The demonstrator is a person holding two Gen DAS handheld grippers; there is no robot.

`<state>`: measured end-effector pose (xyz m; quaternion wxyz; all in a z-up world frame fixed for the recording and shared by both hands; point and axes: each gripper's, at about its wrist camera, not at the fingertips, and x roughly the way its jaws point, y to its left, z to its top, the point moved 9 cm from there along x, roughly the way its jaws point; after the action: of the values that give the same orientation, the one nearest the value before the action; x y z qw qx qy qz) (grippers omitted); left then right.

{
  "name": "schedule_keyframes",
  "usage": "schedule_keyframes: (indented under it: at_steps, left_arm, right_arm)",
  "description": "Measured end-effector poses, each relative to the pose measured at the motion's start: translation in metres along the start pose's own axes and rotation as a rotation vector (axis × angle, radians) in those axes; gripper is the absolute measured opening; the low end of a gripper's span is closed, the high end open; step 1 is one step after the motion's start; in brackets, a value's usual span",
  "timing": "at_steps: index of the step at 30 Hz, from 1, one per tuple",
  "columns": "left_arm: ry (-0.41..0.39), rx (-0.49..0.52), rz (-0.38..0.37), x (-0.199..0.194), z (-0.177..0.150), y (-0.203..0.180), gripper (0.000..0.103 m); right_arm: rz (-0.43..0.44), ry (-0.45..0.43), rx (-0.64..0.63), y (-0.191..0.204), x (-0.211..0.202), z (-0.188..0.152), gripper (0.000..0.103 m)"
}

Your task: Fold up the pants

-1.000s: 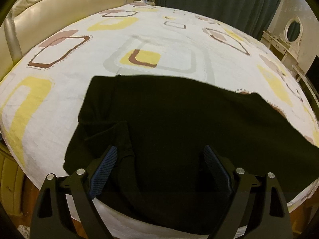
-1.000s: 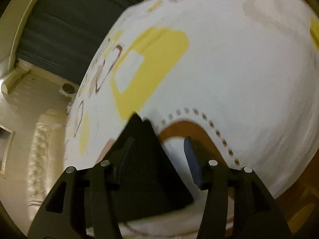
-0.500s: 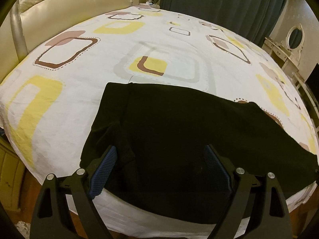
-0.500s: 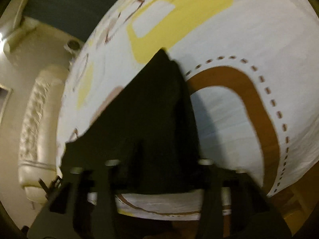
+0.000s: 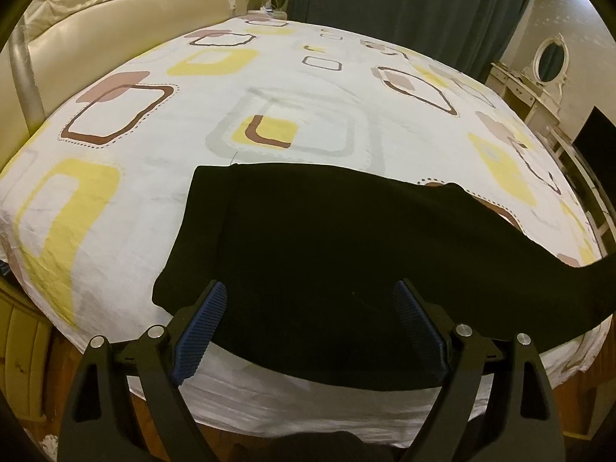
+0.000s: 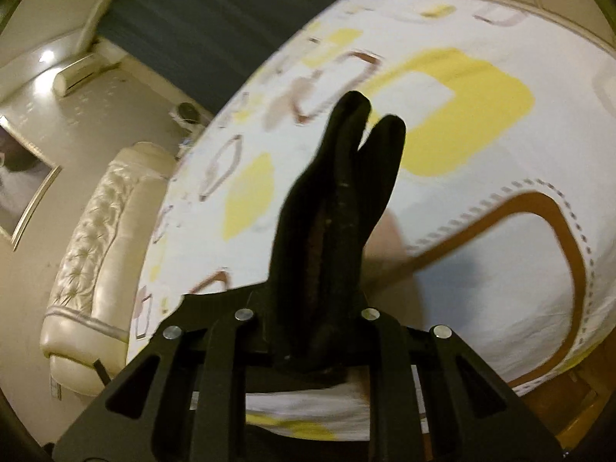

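Right gripper (image 6: 308,308) closing on bunched pants (image 6: 338,200), seemingly above bed (image 6: 481,277).

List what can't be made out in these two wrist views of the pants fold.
- Left wrist view: the far end of the black pants leaves the picture's right edge.
- Right wrist view: the right gripper pads, hidden by bunched pants cloth as the jaws close on it.
- Right wrist view: bedsheet pattern, smeared by motion blur.

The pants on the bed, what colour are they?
Black pants, clearest in the left wrist view.
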<state>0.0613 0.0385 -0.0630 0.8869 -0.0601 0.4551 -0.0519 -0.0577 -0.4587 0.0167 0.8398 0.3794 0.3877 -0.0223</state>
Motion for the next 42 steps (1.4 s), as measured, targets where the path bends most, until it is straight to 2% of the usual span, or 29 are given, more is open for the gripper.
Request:
schedule_keyframes:
  at_steps: [4, 8, 12, 16, 21, 26, 32, 34, 42]
  left_arm:
    - [-0.01, 0.001, -0.023, -0.002, 0.001, -0.007, 0.087]
    - [-0.017, 0.027, -0.017, -0.001, 0.001, -0.012, 0.087]
    - [-0.018, 0.015, -0.034, -0.002, 0.001, -0.012, 0.087]
    - [-0.019, 0.011, -0.032, -0.001, 0.002, -0.012, 0.087]
    - [-0.026, 0.013, -0.023, 0.0, 0.003, -0.013, 0.087]
    - [-0.024, 0.016, -0.029, 0.0, 0.001, -0.015, 0.087]
    - [-0.025, 0.033, -0.034, 0.0, 0.001, -0.02, 0.087]
    - [-0.023, 0.038, -0.036, 0.001, 0.001, -0.021, 0.087]
    - [-0.019, 0.045, -0.042, 0.002, -0.001, -0.025, 0.087]
  right_arm:
    - [0.037, -0.008, -0.068, 0.056, 0.012, 0.002, 0.019]
    - [0.045, 0.013, -0.152, 0.106, 0.03, -0.014, 0.019]
    - [0.017, 0.061, -0.243, 0.146, 0.059, -0.04, 0.019]
    - [-0.027, 0.122, -0.315, 0.17, 0.096, -0.072, 0.019]
    - [-0.042, 0.202, -0.348, 0.188, 0.139, -0.113, 0.019]
    - [-0.128, 0.267, -0.438, 0.197, 0.179, -0.155, 0.019]
    - [-0.203, 0.316, -0.503, 0.194, 0.209, -0.189, 0.02]
    - [-0.222, 0.323, -0.513, 0.194, 0.215, -0.198, 0.026]
    - [-0.178, 0.317, -0.483, 0.202, 0.213, -0.214, 0.043]
